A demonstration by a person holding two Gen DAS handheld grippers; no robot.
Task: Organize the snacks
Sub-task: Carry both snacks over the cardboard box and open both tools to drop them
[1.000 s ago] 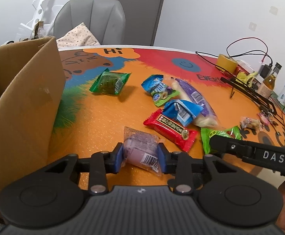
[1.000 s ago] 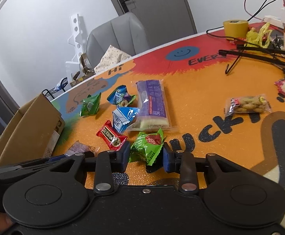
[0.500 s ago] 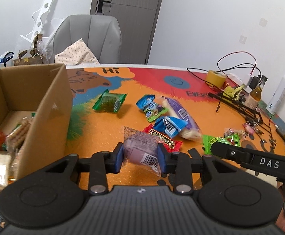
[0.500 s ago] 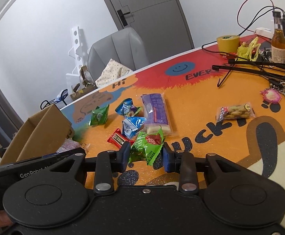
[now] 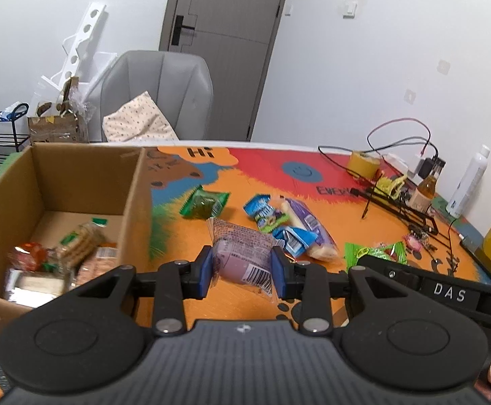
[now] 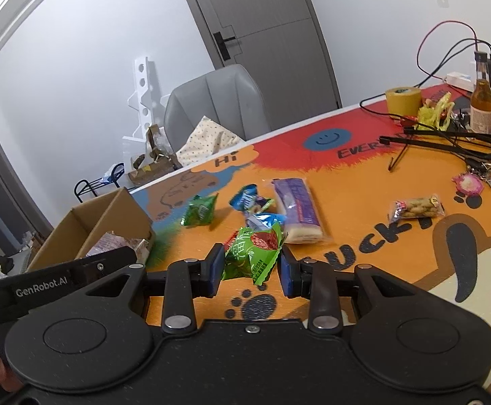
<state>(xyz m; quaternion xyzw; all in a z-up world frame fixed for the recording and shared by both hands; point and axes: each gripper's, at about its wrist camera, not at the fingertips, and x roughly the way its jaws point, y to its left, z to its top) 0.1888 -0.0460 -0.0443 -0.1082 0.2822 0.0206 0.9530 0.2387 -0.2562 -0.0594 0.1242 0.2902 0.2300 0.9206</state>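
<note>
A: Purple bun in clear crinkly film [image 5: 242, 258]: pinched across its middle by the left claw [image 5: 242, 271], raised above the table [image 5: 346, 226]. Soft; squashes if squeezed harder.

B: Green foil packet [image 6: 252, 256]?

A: Clamped in the right claw [image 6: 250, 271]. Light, slippery; best gripped at the body, not the crimped ends.

B: Destination?

A: Cardboard box [image 5: 134, 202], left of the left claw, holding several wrapped snacks, blurred and hard to identify. A red wrapper ahead of the claw is mostly hidden behind the bun, possibly a bar.
</note>
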